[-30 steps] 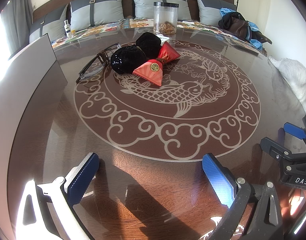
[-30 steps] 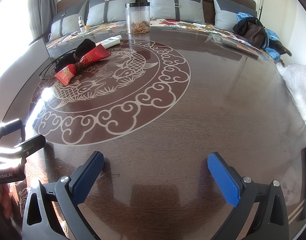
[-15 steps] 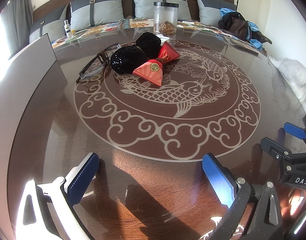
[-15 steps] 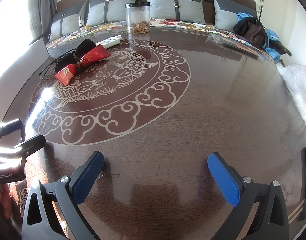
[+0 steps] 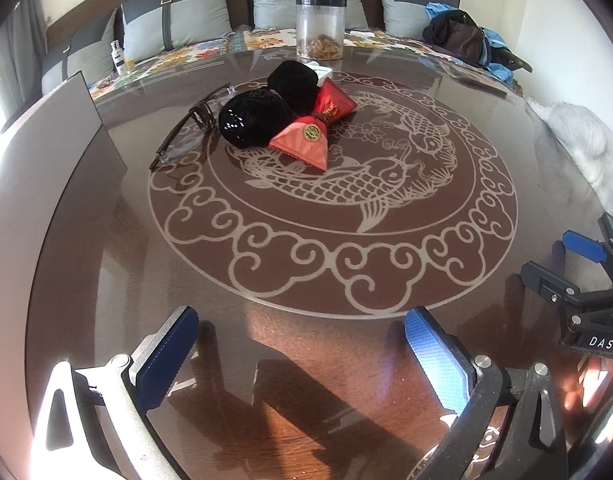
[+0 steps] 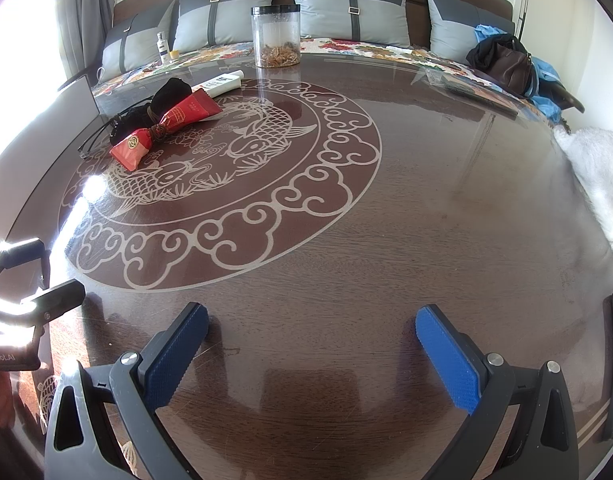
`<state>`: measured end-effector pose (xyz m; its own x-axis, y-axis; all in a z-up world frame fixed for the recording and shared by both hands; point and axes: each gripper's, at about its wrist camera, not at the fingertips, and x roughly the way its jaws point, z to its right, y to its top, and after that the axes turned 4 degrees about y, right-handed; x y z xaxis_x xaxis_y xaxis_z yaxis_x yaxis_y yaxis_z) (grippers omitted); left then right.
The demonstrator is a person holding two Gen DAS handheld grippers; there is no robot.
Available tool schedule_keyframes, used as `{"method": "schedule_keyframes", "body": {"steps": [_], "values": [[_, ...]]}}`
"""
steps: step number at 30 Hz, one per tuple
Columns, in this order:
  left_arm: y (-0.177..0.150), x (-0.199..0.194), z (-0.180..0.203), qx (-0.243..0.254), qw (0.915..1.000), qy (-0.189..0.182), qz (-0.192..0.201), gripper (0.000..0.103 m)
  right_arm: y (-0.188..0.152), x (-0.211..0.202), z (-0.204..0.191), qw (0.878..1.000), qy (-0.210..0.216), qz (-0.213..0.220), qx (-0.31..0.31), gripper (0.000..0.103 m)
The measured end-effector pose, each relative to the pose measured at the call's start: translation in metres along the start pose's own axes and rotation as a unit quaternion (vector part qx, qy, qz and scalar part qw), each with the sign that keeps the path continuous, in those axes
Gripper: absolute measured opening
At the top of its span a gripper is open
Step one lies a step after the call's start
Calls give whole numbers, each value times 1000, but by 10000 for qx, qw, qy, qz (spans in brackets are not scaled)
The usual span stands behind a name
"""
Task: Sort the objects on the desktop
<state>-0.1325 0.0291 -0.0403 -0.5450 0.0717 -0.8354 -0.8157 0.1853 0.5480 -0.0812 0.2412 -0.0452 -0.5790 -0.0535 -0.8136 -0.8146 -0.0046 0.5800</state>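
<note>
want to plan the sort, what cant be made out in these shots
- White remote: left wrist view shows only a corner behind the black pouch.
- Glasses: right wrist view hides most of them behind the red packet.
- Jar: contents too small to identify.
- Left table edge: washed out by sun glare, right wrist view.

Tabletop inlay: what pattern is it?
Pale fish ringed by cloud scrolls, on the dark brown table; clearest in the left wrist view.

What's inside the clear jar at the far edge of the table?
The clear jar with a black lid holds a shallow layer of brownish bits at the bottom; what they are is too small to tell. Above them it looks empty, though the wall is cloudy.
</note>
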Motion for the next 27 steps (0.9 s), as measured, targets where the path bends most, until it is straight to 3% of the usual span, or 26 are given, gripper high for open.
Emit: {"method": "schedule_keyframes", "body": {"steps": [7,9,11,15,20,23,25,27], "values": [[71,6,-32,-667,9969,-264,337,103,0,0,0,10000,0,0,0,103],[91,10,-21,-395,9982,-171,418,103,0,0,1,10000,0,0,0,103],[109,18,-2,205,9986,136,475,103,0,0,1,10000,0,0,0,103],[140,42,26,1243,9889,658,488,103,0,1,1,10000,0,0,0,103],[164,80,33,1517,9810,1182,257,103,0,0,0,10000,0,0,-1,103],[167,101,33,1465,9845,966,-50,103,0,1,1,10000,0,0,-1,103],[167,102,29,1378,9890,507,-162,103,0,1,1,10000,-1,-1,-1,103],[162,97,25,1234,9922,182,-61,78,1,1,0,10000,-1,2,1,103]]}}
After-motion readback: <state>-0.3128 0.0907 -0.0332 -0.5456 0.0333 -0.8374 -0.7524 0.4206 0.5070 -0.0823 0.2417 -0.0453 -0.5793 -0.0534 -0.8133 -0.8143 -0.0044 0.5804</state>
